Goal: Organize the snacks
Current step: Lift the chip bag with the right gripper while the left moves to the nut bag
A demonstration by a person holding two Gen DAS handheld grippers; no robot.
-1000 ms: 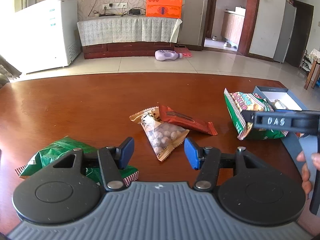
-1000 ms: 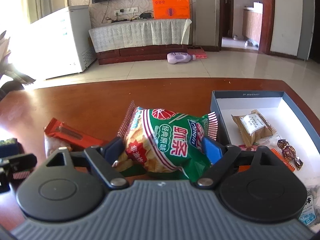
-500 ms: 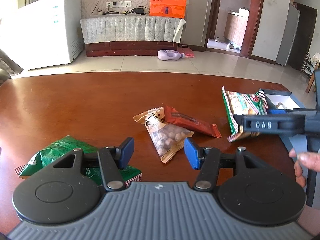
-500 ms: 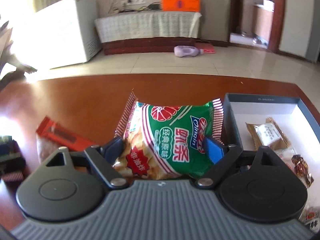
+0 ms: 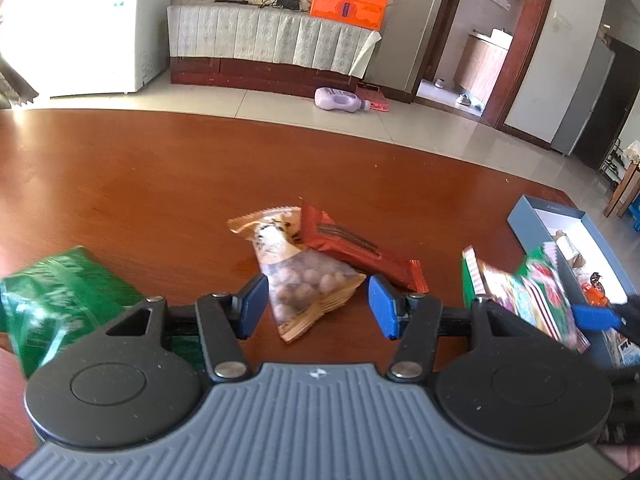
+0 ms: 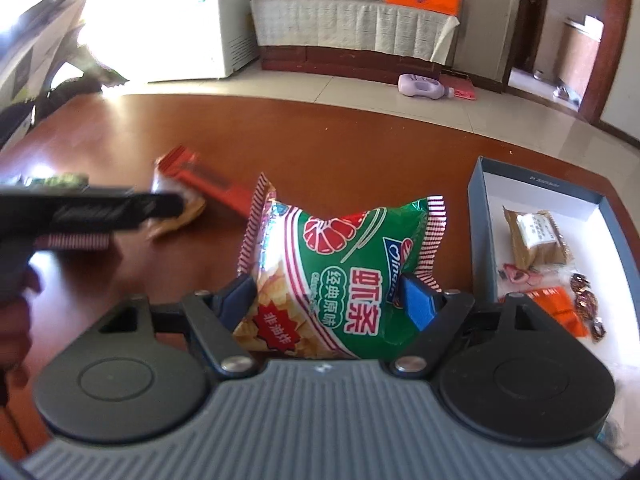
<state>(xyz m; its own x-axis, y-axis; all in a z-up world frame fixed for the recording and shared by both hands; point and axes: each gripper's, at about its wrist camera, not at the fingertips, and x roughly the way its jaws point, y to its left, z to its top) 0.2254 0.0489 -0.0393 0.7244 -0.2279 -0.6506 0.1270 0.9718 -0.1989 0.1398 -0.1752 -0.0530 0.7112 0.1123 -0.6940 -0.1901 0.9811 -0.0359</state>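
Right wrist view: right gripper (image 6: 330, 300) jaws clamp the chip bag (image 6: 344, 268) by its lower part, bag upright above the tabletop (image 6: 360, 148), just left of the box (image 6: 540, 184). The jaws have just been closing a little on the bag. Left gripper (image 5: 316, 304) jaws stand open, empty, over the nut pouch (image 5: 304, 280); red bar (image 5: 352, 248) touches it.

Risks, as judged:
- Puffy bag could slip or pop under the squeeze.
- Bag looks wide for the free box space; could catch the near wall or crush the small snacks inside.
- Left jaws could drag the red bar along with the pouch.
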